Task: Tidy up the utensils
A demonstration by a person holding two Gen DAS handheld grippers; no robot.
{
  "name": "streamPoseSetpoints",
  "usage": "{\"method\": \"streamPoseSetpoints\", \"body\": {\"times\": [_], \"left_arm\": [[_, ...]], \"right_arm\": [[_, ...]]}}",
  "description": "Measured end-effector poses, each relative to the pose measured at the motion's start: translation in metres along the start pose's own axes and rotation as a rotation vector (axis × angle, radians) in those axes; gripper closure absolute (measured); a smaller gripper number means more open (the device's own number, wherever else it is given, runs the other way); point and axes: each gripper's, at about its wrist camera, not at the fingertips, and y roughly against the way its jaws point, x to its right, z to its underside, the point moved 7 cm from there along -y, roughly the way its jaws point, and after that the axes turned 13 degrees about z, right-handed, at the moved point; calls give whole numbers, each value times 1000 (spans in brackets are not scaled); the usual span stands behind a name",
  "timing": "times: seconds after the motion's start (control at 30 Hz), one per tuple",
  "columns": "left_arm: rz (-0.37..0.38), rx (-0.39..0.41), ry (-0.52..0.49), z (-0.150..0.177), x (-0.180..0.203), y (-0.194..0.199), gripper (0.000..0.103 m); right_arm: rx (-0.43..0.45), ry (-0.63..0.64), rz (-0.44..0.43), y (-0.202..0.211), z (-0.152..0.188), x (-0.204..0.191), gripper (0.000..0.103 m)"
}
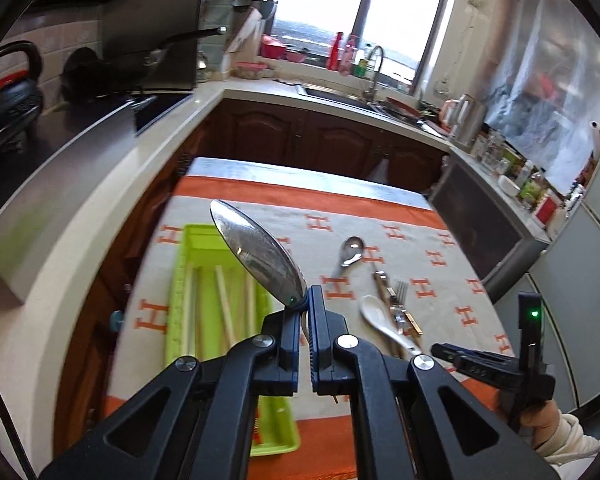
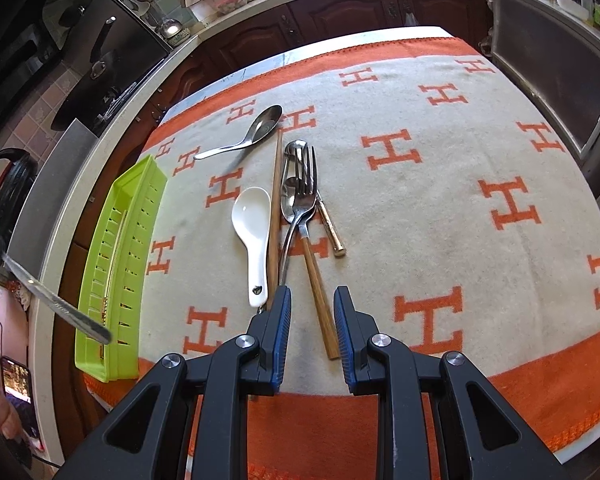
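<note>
Left gripper (image 1: 305,300) clamped on a steel spoon (image 1: 256,252) by its neck, above the green tray (image 1: 180,280) — thin hold, may pivot or slip. Right gripper (image 2: 312,304) parted, empty, over the wooden-handled fork (image 2: 308,216) — could nudge the pile.

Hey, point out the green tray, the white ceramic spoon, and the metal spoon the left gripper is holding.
green tray (image 2: 100,368), right wrist view, near end wall.
white ceramic spoon (image 2: 252,210), right wrist view, bowl.
metal spoon (image 1: 256,254), left wrist view, back of bowl.

Orange letter "H" repeats across the tablecloth (image 2: 440,128).
</note>
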Motion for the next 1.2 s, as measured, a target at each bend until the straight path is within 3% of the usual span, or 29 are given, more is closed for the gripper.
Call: {"method": "streamPoseSetpoints", "body": {"times": [0.17, 0.33, 0.5, 0.73, 1.0, 1.2], "left_arm": [[-94, -43, 11, 12, -32, 10, 102], [-119, -99, 23, 25, -49, 4, 100], [-88, -63, 46, 17, -52, 14, 101], [-146, -19, 22, 1, -47, 35, 101], [-203, -170, -34, 17, -49, 4, 101], [-180, -250, -53, 30, -49, -35, 101]], "right_arm": [[1, 21, -6, -3, 0, -10, 81], [1, 37, -4, -3, 1, -16, 81], [-7, 28, 0, -5, 0, -13, 81], [-11, 41, -11, -8, 0, -19, 81], [-11, 38, -15, -7, 2, -20, 81], [-6, 28, -9, -6, -3, -15, 81]]}}
